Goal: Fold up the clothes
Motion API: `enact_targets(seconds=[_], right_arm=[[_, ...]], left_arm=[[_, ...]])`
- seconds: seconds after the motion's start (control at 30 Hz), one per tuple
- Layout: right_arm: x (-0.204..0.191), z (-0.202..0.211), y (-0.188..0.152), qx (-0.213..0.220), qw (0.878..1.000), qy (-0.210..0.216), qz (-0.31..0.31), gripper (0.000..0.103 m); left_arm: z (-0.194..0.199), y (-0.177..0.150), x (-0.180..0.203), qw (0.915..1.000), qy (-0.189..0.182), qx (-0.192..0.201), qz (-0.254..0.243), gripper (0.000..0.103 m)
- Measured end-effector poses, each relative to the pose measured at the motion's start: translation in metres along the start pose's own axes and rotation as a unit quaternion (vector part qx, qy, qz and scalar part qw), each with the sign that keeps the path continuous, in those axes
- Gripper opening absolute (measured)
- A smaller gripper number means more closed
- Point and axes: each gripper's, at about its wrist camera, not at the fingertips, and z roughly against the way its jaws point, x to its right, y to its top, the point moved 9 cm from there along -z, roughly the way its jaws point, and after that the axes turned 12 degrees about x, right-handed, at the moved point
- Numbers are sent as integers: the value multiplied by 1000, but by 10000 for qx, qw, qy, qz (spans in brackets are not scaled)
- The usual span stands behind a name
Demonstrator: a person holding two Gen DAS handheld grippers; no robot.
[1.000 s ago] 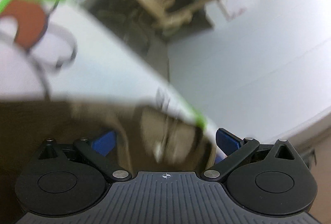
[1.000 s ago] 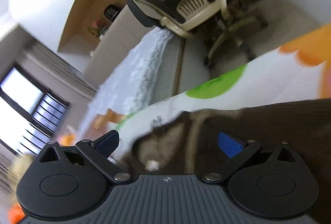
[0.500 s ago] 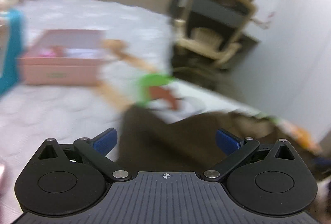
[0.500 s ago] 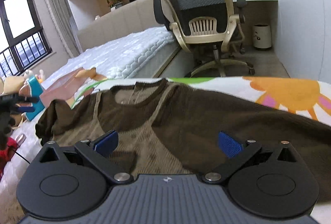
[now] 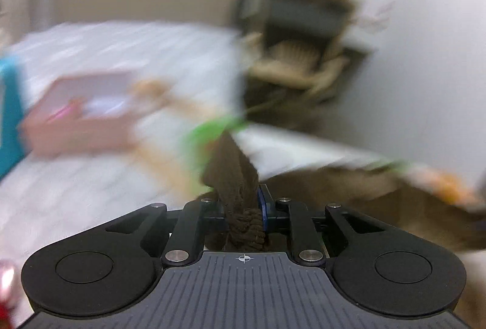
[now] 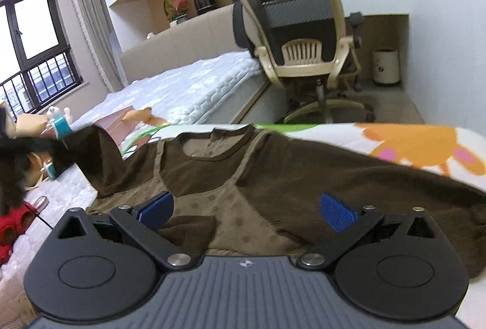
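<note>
- Sweater (image 6: 273, 177): dark brown knit with a lighter tan front panel, dotted lower down, and a round ribbed neckline; it lies front-up and mostly spread on a cartoon-print sheet (image 6: 419, 144) on the bed (image 6: 194, 92).
- One sleeve (image 6: 97, 159) is raised off the bed at the garment's left side, curling up and over; the other sleeve runs flat toward the right edge.
- My left gripper (image 5: 243, 207) has its blue-padded fingers pressed together on that sleeve's ribbed cuff (image 5: 237, 177), which stands up between them as a bunched brown strip. Everything beyond it in the left wrist view is smeared with motion blur.
- My right gripper (image 6: 246, 210) has its fingers (image 6: 337, 212) spread wide, holding nothing, low over the tan panel near the hem and aimed toward the neckline.
- An office chair (image 6: 300, 37) stands past the end of the bed; a pink box (image 5: 82, 119) sits on the quilt to the left.
</note>
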Motion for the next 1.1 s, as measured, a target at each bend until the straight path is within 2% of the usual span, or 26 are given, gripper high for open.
enact_targets(seconds=[0.07, 0.1, 0.13, 0.2, 0.23, 0.33, 0.4, 0.47, 0.5, 0.53, 0.6, 0.63, 0.67, 0.7, 0.73, 0.8, 0.83, 0.9, 1.0, 1.03, 1.1], right_arm=[[-1, 1, 3, 35, 10000, -15, 29, 103], [-2, 1, 4, 52, 10000, -22, 44, 103], [-2, 1, 5, 69, 10000, -29, 58, 103], [-4, 2, 8, 104, 9999, -44, 88, 103], [-4, 2, 10, 121, 9999, -51, 102, 103], [-10, 2, 12, 103, 9996, -52, 257, 103], [-14, -2, 13, 51, 9995, -25, 317, 103], [-19, -8, 12, -47, 9993, 15, 357, 102], [-24, -17, 8, -182, 9992, 58, 341, 95], [-29, -26, 4, -321, 9990, 107, 299, 84], [-37, -49, -9, -651, 9977, 145, 90, 76], [-40, -61, -16, -800, 9967, 111, 8, 76], [-42, -72, -23, -943, 9955, 92, -46, 76], [-45, -83, -33, -1108, 9938, 83, -101, 71], [-50, -92, -41, -1263, 9918, 110, -154, 46], [-67, -103, -46, -1352, 9905, 258, 14, 24], [-77, -104, -37, -1188, 9919, 284, 344, 19], [-96, -100, -1, -604, 9929, 364, 963, 17], [-117, -92, 57, 266, 9857, 412, 1611, 17], [-116, -93, 66, 389, 9839, 371, 1707, 17], [-104, -103, 71, 340, 9821, 243, 1834, 18]], left_arm=[[5, 24, 50, 9961, -837, 192, 180, 23], [3, 31, 76, 9901, -1337, 202, 372, 41], [2, 36, 99, 9820, -1793, 212, 560, 74], [-1, 41, 126, 9678, -2347, 230, 875, 96], [-1, 41, 133, 9657, -2427, 262, 882, 95], [3, 38, 126, 9731, -2201, 403, 556, 96], [3, 26, 106, 9841, -1712, 451, 130, 96], [1, -1, 95, 9892, -1337, 301, -525, 96], [1, -17, 91, 9889, -1167, 194, -896, 96], [0, -33, 87, 9869, -995, 87, -1266, 96], [0, -66, 84, 9790, -855, -152, -1842, 96], [0, -81, 84, 9749, -861, -262, -2038, 96], [1, -90, 86, 9734, -894, -309, -2085, 96], [2, -98, 88, 9719, -928, -355, -2132, 96], [4, -107, 90, 9704, -961, -401, -2179, 96], [3, -109, 91, 9712, -1043, -397, -2106, 96], [1, -106, 91, 9728, -1089, -363, -2014, 96], [-2, -99, 91, 9756, -1180, -294, -1830, 96], [-12, -90, 95, 9791, -1355, -227, -1502, 98], [-15, -88, 97, 9800, -1420, -232, -1374, 98], [-24, -95, 100, 9805, -1513, -390, -1189, 99]])
